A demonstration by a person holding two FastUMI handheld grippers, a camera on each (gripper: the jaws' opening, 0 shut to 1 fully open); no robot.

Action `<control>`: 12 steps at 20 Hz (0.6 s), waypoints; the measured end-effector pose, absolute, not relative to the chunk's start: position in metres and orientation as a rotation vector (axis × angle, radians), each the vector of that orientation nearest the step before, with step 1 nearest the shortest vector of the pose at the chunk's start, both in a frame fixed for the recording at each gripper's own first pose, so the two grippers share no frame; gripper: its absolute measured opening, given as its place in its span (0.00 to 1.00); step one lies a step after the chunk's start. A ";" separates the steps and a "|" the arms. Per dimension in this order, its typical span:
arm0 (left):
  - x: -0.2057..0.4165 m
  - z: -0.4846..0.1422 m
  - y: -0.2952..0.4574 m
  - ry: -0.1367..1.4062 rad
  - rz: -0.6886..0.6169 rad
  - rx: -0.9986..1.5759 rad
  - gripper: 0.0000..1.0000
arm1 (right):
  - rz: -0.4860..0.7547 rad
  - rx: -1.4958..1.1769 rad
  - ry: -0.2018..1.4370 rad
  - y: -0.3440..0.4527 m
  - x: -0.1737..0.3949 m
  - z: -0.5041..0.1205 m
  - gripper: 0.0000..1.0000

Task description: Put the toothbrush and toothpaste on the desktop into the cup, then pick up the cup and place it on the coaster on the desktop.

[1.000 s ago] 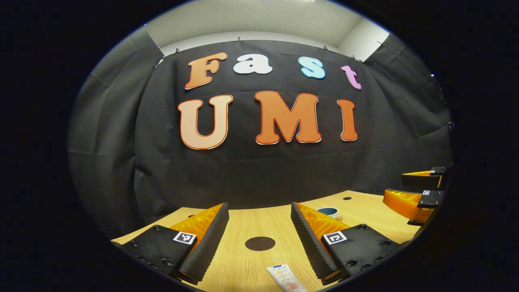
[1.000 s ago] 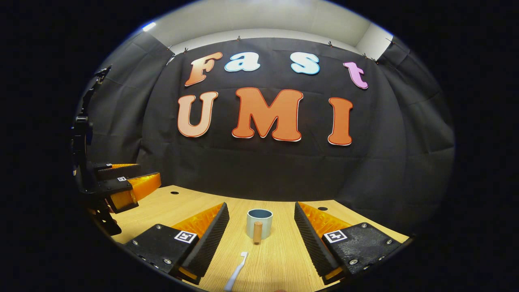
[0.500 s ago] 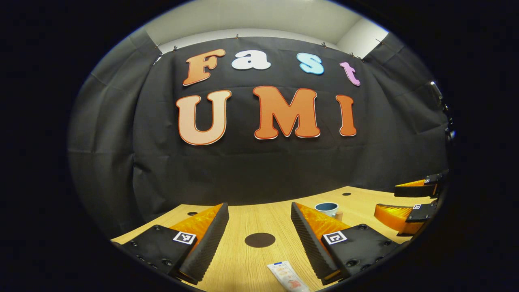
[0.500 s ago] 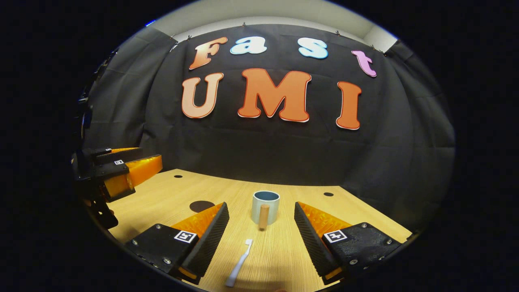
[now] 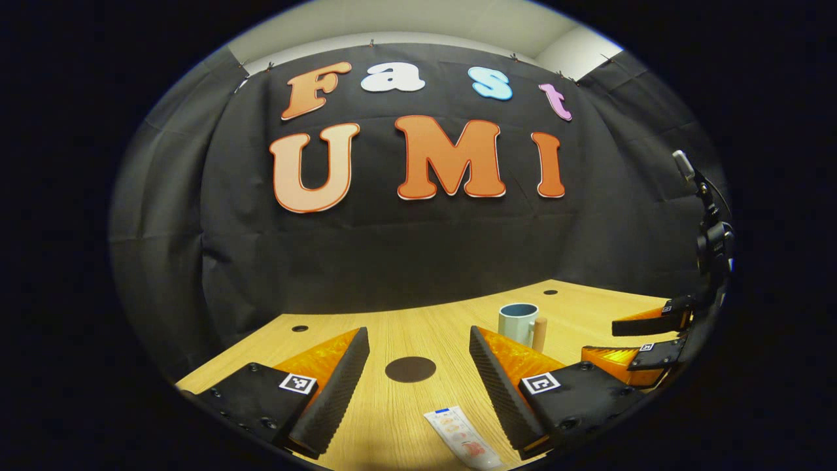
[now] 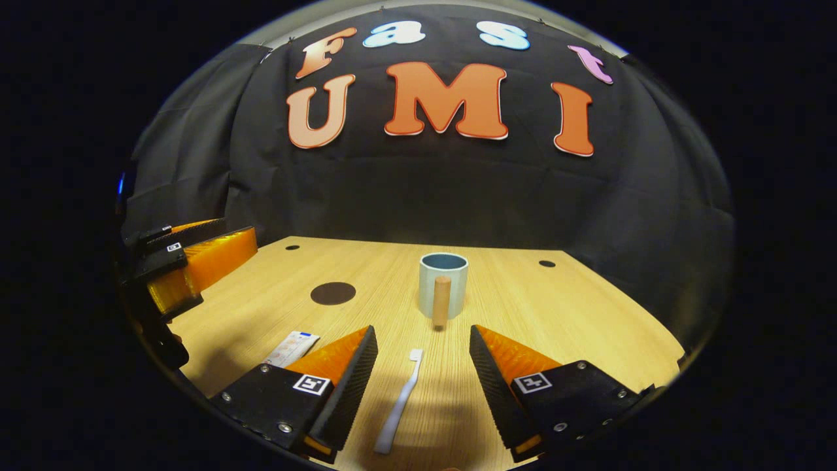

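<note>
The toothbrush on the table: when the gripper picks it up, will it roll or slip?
The toothbrush lies flat on the wooden table between the open right gripper fingers. Its handle looks thin and smooth, so it may slip or pivot. It probably weighs little and seems unlikely to roll.

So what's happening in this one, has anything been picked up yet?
Nothing yet. A person holds two grippers above a wooden desktop, both open and empty. The right gripper is lined up over the toothbrush, which lies flat between its fingers. The left gripper hangs above the toothpaste. The cup stands upright and empty-looking farther back, off the dark round coaster. Every step of the task is still to do.
</note>
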State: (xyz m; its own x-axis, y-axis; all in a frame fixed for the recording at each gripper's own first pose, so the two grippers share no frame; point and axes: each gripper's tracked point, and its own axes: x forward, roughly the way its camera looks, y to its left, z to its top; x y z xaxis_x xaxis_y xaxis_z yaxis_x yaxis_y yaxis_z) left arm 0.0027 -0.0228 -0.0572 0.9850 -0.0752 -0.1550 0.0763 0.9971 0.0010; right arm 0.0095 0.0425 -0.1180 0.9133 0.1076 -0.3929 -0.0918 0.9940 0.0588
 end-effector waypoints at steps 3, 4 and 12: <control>0.003 -0.078 -0.026 0.215 -0.088 -0.002 0.99 | 0.112 0.020 0.472 0.046 0.006 -0.140 0.86; 0.004 -0.084 -0.027 0.239 -0.091 -0.009 0.99 | 0.119 0.009 0.493 0.048 0.005 -0.147 0.86; -0.004 -0.145 -0.039 0.477 -0.141 -0.049 0.99 | 0.148 -0.050 0.647 0.060 -0.002 -0.189 0.75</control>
State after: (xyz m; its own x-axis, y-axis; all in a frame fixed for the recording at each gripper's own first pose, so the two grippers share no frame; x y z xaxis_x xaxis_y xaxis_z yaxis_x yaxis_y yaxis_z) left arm -0.0042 -0.0386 -0.1450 0.8791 -0.1466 -0.4536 0.1236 0.9891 -0.0802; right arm -0.0017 0.0605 -0.1888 0.7880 0.1219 -0.6034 -0.1529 0.9882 0.0000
